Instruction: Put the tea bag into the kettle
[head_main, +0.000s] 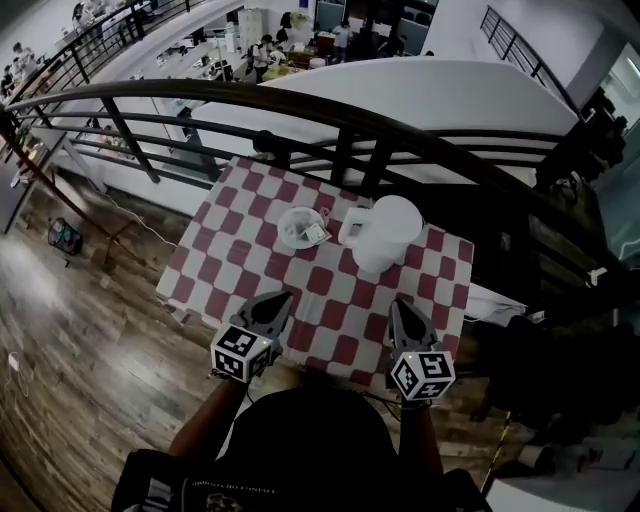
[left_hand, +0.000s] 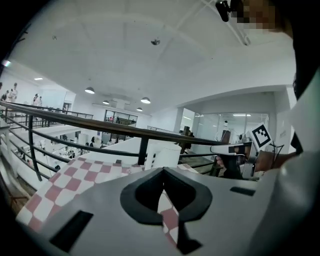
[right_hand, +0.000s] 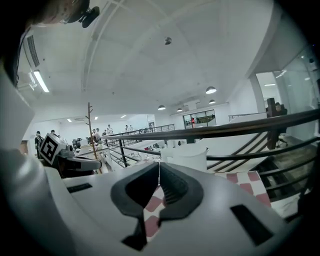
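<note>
The small pale tea bag (head_main: 314, 234) will likely handle as a very light, soft, limp thing. It should crumple rather than resist, its paper could tear under a hard pinch, and it may slide in the dish if pushed. The best hold is probably a gentle nip at a raised edge or corner, where the fingers can close without scraping the dish; whether it has a string or tag is too small to tell. It looks like a flat, whitish, roughly square packet with a darker patch. It lies tilted in the shallow round white dish (head_main: 288, 222) near the middle of the red-and-white checked tabletop (head_main: 225, 260). The dish sits just beside the tall white kettle (head_main: 388, 235), whose handle faces it. The left gripper (head_main: 282, 297) and the right gripper (head_main: 399, 302) hover over the near edge of the tabletop, well apart from the tea bag. Each of the 2 has its dark fingers (left_hand: 129, 200) pressed together with nothing between them.
</note>
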